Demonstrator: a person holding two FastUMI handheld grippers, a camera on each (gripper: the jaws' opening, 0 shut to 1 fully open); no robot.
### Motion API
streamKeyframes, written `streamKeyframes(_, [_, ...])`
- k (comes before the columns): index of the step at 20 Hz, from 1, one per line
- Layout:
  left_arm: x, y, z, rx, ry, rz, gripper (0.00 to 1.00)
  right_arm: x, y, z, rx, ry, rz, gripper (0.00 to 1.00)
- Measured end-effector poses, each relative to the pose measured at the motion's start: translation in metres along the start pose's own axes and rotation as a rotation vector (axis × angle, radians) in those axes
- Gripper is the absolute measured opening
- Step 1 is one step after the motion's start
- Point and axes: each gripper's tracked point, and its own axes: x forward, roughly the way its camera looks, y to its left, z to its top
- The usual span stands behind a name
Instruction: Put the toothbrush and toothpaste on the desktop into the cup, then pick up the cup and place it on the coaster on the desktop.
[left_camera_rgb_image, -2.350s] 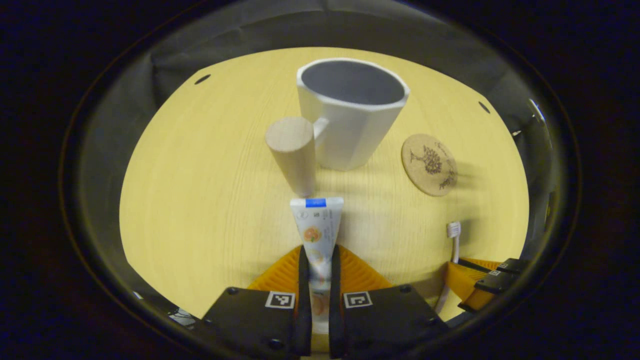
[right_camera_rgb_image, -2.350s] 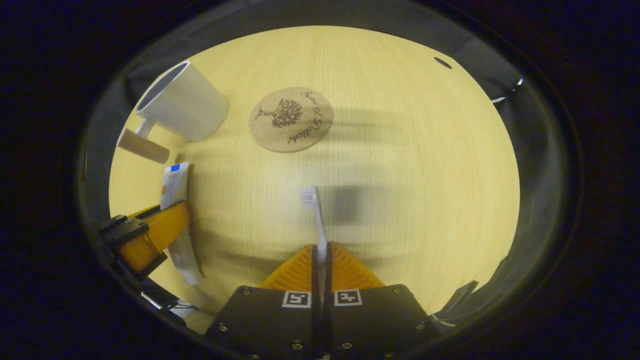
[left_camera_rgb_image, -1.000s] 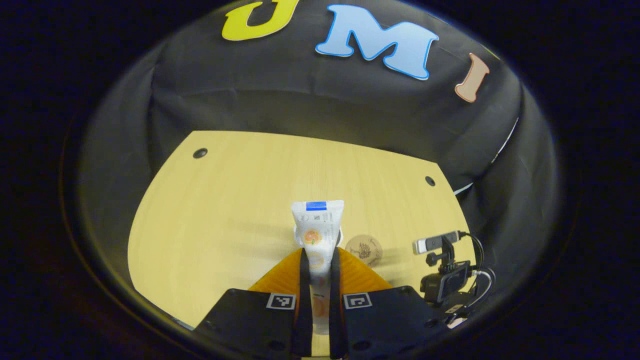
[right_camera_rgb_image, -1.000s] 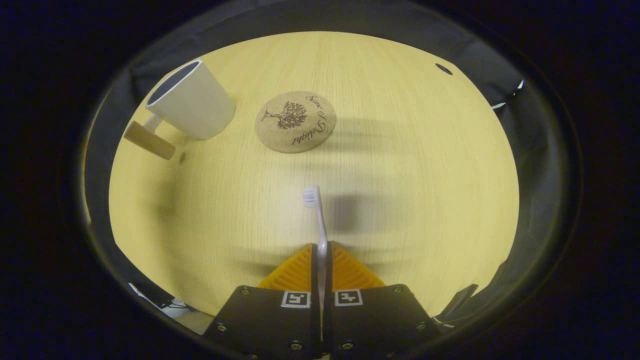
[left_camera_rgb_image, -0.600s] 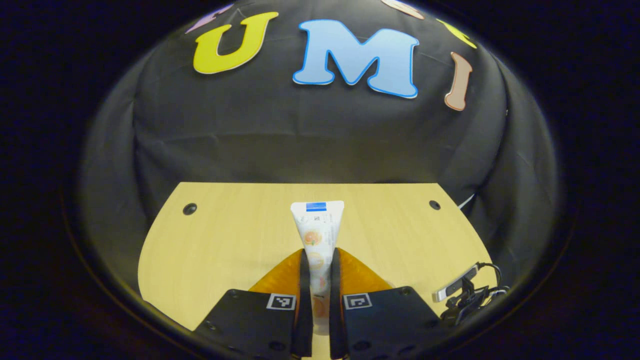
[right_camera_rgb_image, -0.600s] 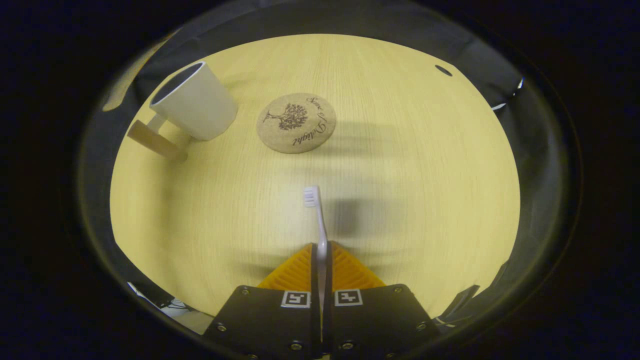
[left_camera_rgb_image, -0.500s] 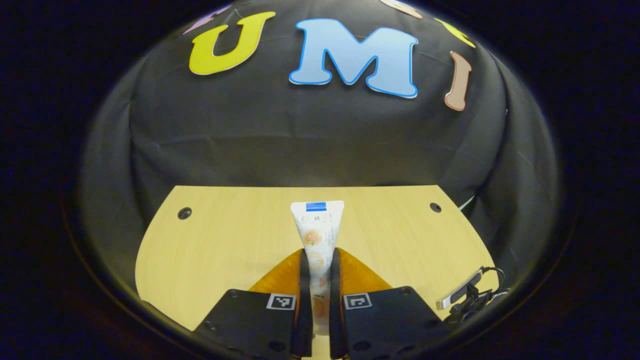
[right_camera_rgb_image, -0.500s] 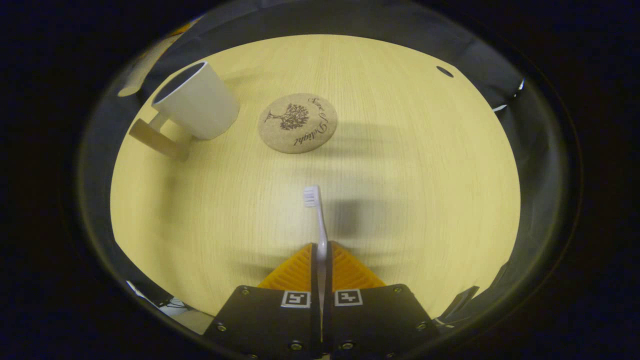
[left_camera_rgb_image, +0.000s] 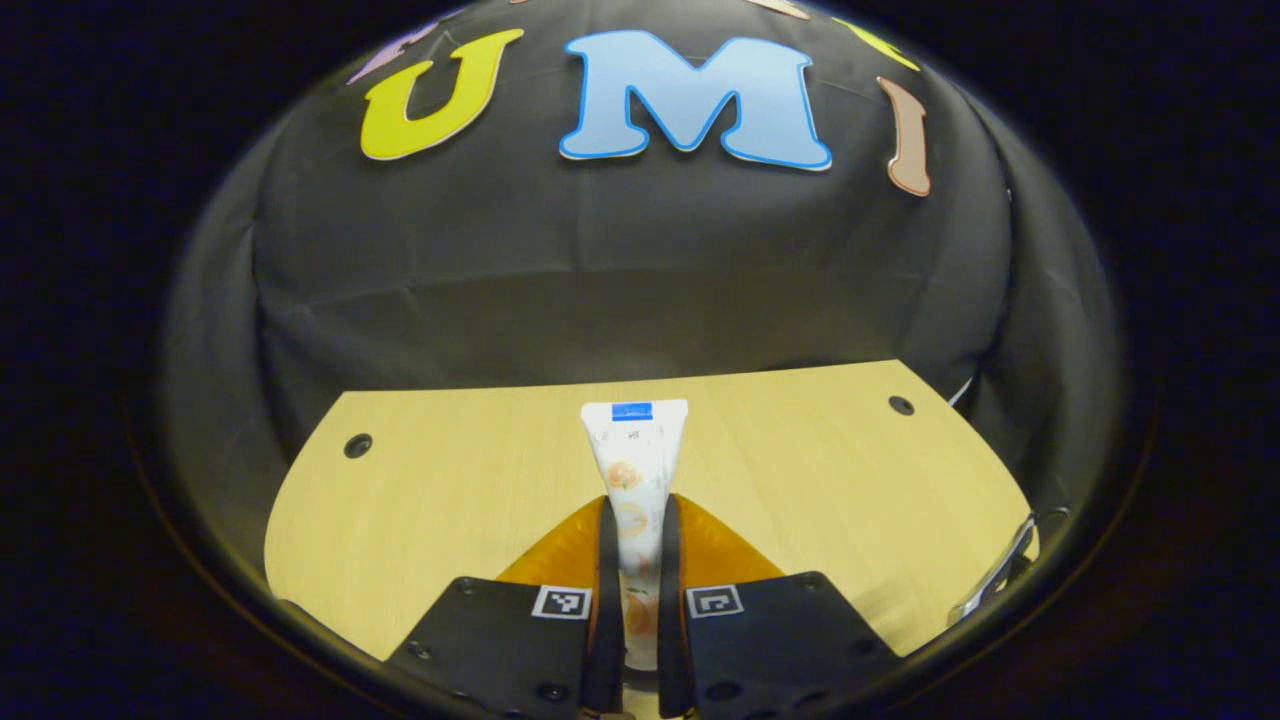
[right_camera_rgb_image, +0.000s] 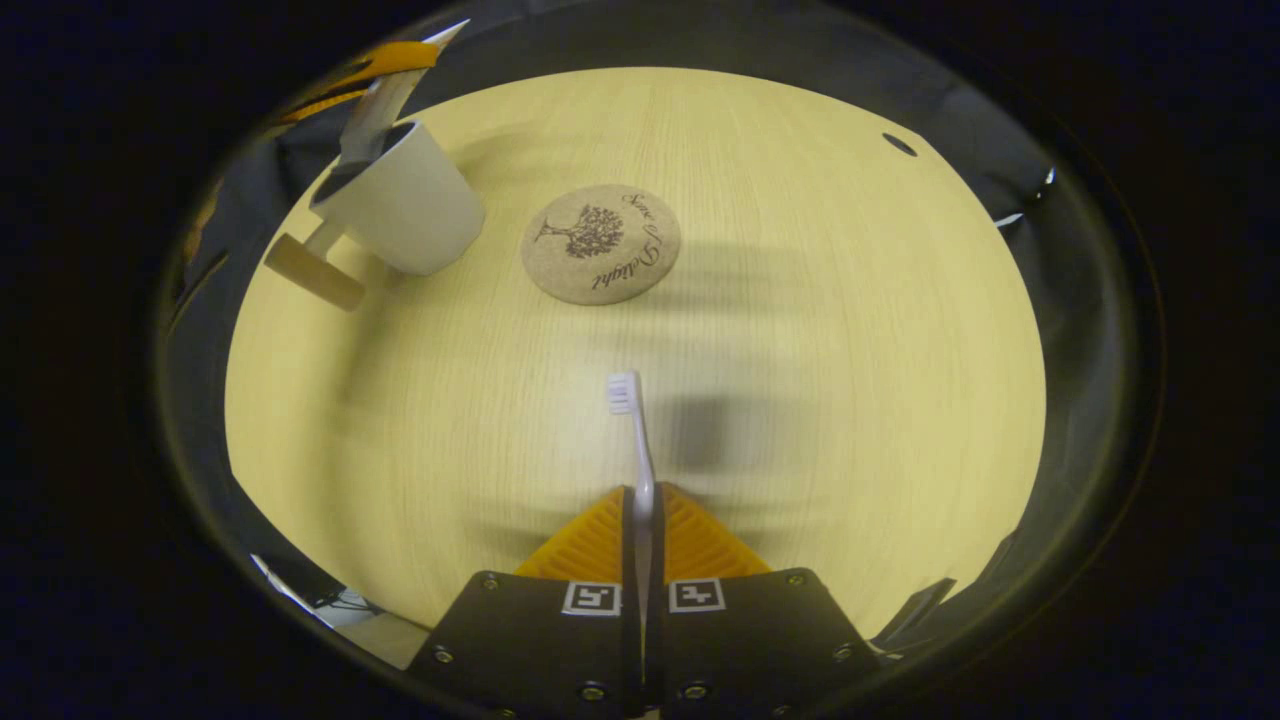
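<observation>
My left gripper (left_camera_rgb_image: 636, 520) is shut on the white toothpaste tube (left_camera_rgb_image: 634, 460), which points upright toward the far wall in the left gripper view. In the right gripper view that gripper (right_camera_rgb_image: 385, 62) and the tube's lower end (right_camera_rgb_image: 368, 122) hang over the mouth of the white cup (right_camera_rgb_image: 400, 205), whose wooden handle (right_camera_rgb_image: 312, 272) points toward the near left. My right gripper (right_camera_rgb_image: 642, 510) is shut on the white toothbrush (right_camera_rgb_image: 636, 440), bristles forward, held above the desktop (right_camera_rgb_image: 850, 330). The round cork coaster (right_camera_rgb_image: 601, 243) lies just right of the cup.
The pale wood desktop has small dark holes (left_camera_rgb_image: 357, 445) (left_camera_rgb_image: 901, 405) near its far corners. A small device with a cable (left_camera_rgb_image: 1005, 575) sits at the right edge in the left gripper view. Black cloth walls close in the booth.
My left gripper has lifted, tilted the tube upright and carried it over the cup; its tube end now shows at the cup's mouth. The right gripper has held almost still.
</observation>
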Motion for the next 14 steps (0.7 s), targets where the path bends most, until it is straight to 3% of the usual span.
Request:
streamKeyframes(9, [-0.001, -0.007, -0.019, 0.038, -0.064, 0.078, 0.22, 0.0, 0.0, -0.001, -0.016, 0.003, 0.006, 0.04])
streamKeyframes(10, [-0.002, -0.008, -0.021, 0.048, -0.066, 0.083, 0.3, 0.0, 0.0, -0.001, -0.017, 0.004, 0.006, 0.04])
streamKeyframes(11, [-0.002, -0.009, -0.025, 0.045, -0.061, 0.072, 0.29, 0.0, 0.0, -0.001, -0.016, 0.004, 0.006, 0.04])
streamKeyframes(12, [-0.003, -0.014, -0.034, 0.024, -0.038, 0.041, 0.36, 0.0, 0.0, 0.0, -0.016, 0.003, 0.006, 0.04])
streamKeyframes(14, [-0.005, -0.011, -0.05, -0.003, 0.016, 0.047, 0.5, -0.001, 0.0, 0.0, -0.017, 0.002, 0.005, 0.04])
